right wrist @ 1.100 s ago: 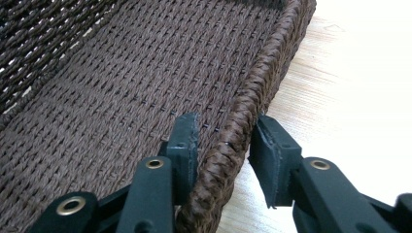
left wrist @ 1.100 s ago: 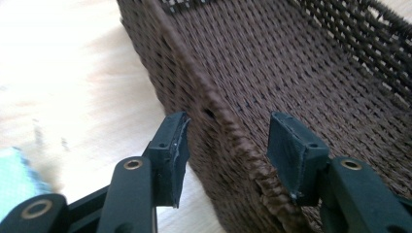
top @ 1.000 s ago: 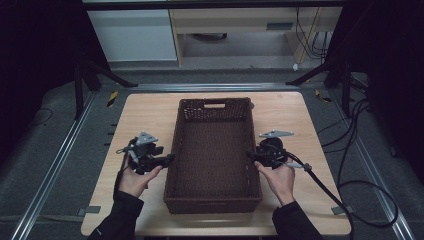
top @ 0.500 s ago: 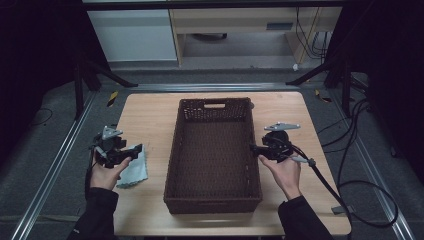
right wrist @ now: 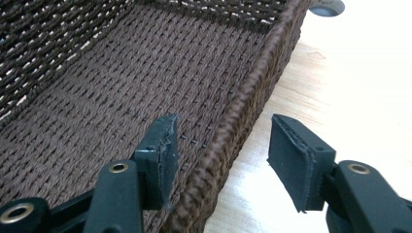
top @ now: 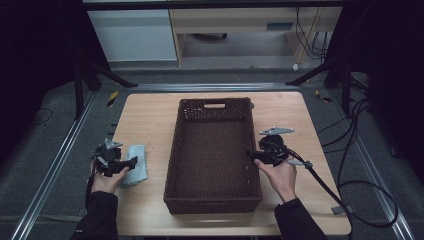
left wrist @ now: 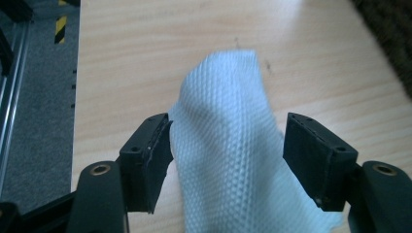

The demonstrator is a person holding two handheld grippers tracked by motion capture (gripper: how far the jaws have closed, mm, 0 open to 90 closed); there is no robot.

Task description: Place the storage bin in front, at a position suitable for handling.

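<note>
While my right tongs straddle the basket rim open, my left tongs, just opened, should close squarely on the cloth between them

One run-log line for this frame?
left gripper: open, jaws just opened, astride cloth on table | right gripper: open, astride basket rim

Left gripper: fingers spread wide, having just been opening. A pale blue waffle-textured cloth lies between them on the light wooden tabletop, with neither pad pressing on it. Dark woven basket at upper right. Grey floor at left.
</note>
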